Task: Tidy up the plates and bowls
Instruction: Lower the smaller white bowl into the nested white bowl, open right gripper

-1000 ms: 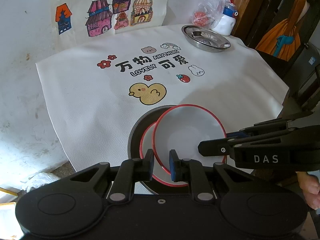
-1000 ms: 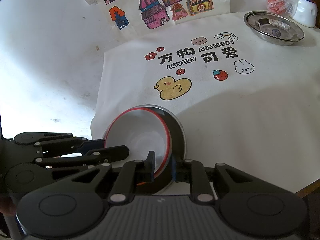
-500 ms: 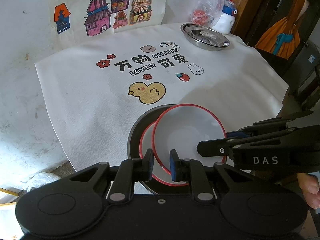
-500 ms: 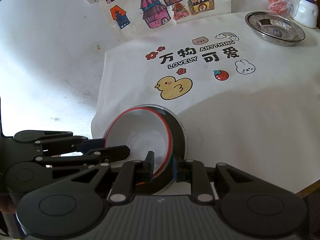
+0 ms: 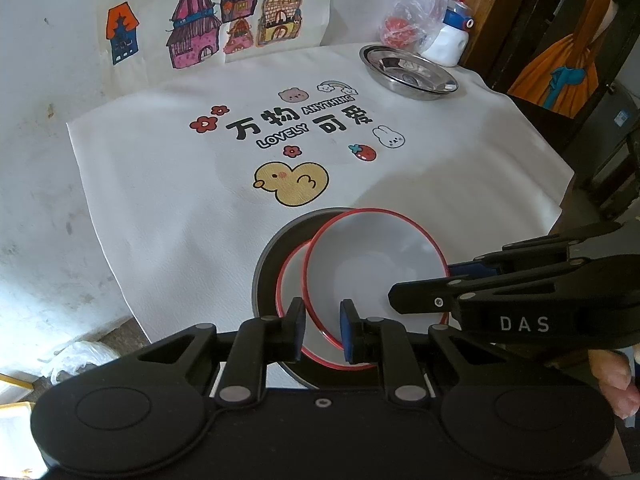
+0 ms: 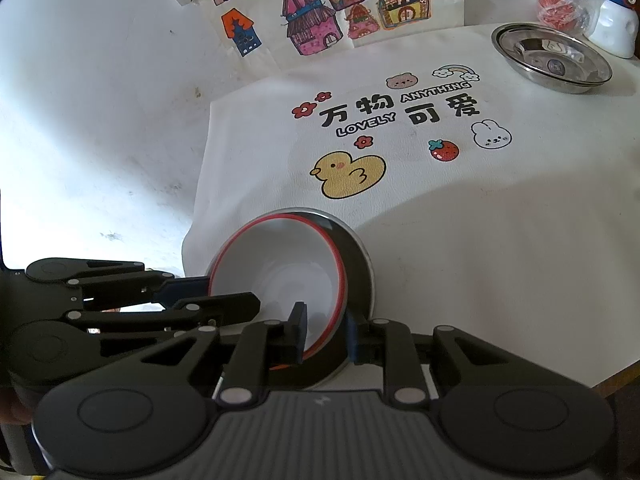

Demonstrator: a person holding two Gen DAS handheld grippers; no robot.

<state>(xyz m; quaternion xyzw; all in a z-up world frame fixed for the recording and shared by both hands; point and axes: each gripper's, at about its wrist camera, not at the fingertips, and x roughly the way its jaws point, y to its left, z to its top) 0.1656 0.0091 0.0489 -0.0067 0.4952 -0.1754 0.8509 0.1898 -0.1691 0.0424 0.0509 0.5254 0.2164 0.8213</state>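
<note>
A white bowl with a red rim (image 5: pixel 372 256) (image 6: pixel 276 264) is held tilted over a dark round plate (image 5: pixel 268 276) (image 6: pixel 358 264) near the table's front edge. A second red-rimmed white dish (image 5: pixel 292 280) lies in the dark plate underneath it. My left gripper (image 5: pixel 323 330) (image 6: pixel 232 290) is shut on the bowl's near-left rim. My right gripper (image 6: pixel 325 334) (image 5: pixel 424 282) is shut on the opposite rim, one finger inside the bowl and one outside.
A steel dish (image 5: pixel 408 72) (image 6: pixel 552 58) sits at the far right of the white printed tablecloth (image 5: pixel 168 184). Behind it are a plastic bag (image 5: pixel 412 20) and a white bottle (image 5: pixel 450 40). The table drops off at the right and front. A hand (image 5: pixel 612 376) shows lower right.
Almost nothing differs. Both grippers keep hold of the red-rimmed bowl over the dark plate; the views have only drifted slightly.
</note>
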